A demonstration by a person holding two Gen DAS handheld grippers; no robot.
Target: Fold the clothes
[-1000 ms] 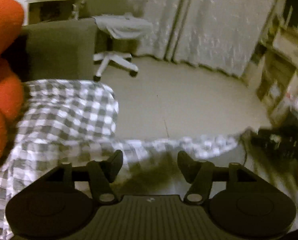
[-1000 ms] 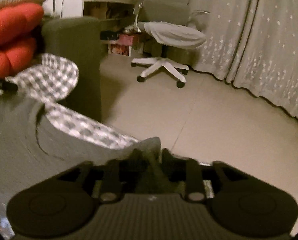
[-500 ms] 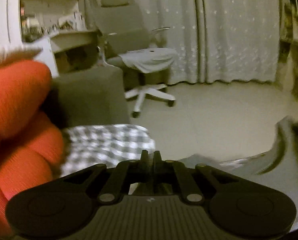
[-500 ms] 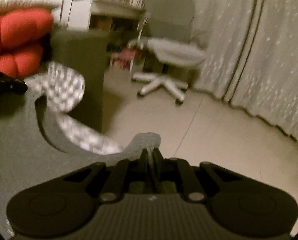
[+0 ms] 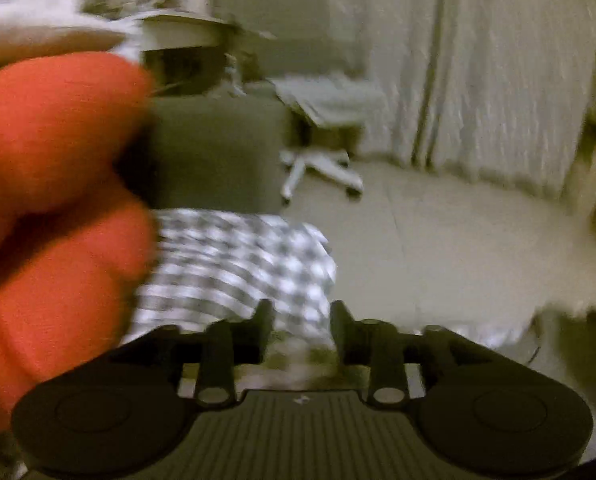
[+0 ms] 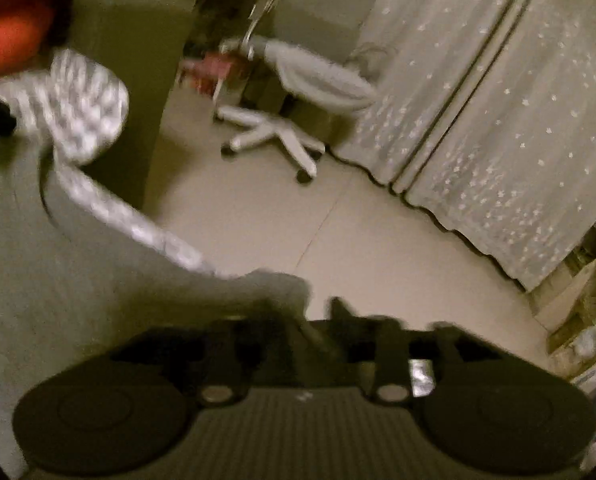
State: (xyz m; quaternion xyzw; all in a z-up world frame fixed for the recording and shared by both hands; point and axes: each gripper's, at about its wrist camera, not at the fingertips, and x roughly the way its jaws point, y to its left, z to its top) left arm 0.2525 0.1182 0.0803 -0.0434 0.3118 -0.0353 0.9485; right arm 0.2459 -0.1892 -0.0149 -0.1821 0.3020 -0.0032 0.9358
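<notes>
A grey garment (image 6: pixel 58 280) lies spread at the left of the right wrist view, its near corner reaching my right gripper (image 6: pixel 317 308). That gripper's jaws are opening; the corner lies against the left finger and the pads do not pinch it, though blur hides detail. In the left wrist view my left gripper (image 5: pixel 301 316) is also opening, with a clear gap between its fingers. A blurred scrap of greyish fabric (image 5: pixel 298 360) sits low between them, unpressed. A grey-and-white checked cloth (image 5: pixel 234 256) lies just beyond the left gripper, and the checked cloth (image 6: pixel 82 112) edges the grey garment.
A big orange cushion (image 5: pixel 50 184) crowds the left side, and the cushion (image 6: pixel 10 40) shows top left in the right wrist view. A grey sofa arm (image 5: pixel 214 156) stands behind the checked cloth. A white office chair (image 6: pixel 274 136) and star-patterned curtains (image 6: pixel 497 120) stand across the pale floor (image 6: pixel 377 240).
Half a second ago both grippers were shut on the grey garment; now both stand with jaws parted. The left view has swung away from the garment toward the checked cloth.
</notes>
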